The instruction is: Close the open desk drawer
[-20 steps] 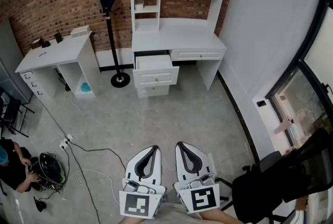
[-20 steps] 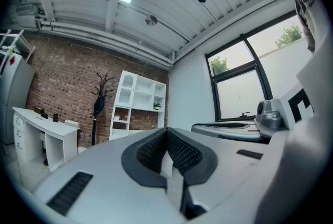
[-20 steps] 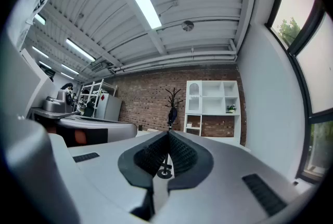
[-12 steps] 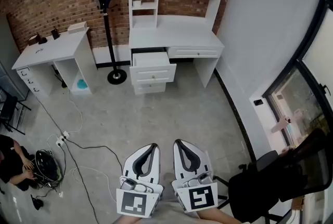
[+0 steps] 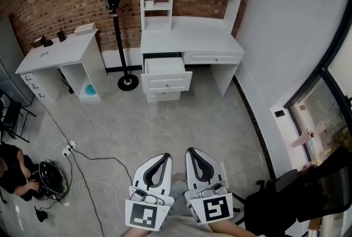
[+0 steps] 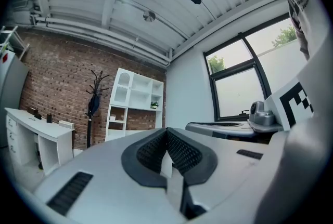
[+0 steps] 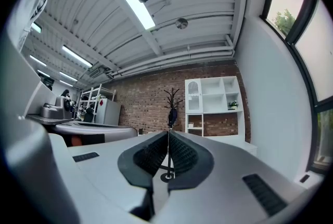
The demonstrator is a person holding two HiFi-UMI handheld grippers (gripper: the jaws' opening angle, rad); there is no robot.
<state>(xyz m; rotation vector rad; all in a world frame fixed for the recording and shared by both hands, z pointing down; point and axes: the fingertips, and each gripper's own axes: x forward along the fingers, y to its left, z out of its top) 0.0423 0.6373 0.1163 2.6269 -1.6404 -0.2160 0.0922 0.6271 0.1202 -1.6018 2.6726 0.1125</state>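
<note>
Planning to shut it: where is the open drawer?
In the head view, the open drawer juts from the left part of the white desk, just right of the coat rack.

Coat stand (image 5: 127, 83) left of open drawer (image 5: 165, 67)

Left hand-held gripper (image 5: 164, 156) and right hand-held gripper (image 5: 190, 152), held side by side low in front of the body, just apart, both pointing forward and roughly level. The jaws of each are closed tip to tip, with nothing between them. The left marker cube (image 5: 145, 215) and right marker cube (image 5: 213, 209) sit at the near ends, facing upward.
</note>
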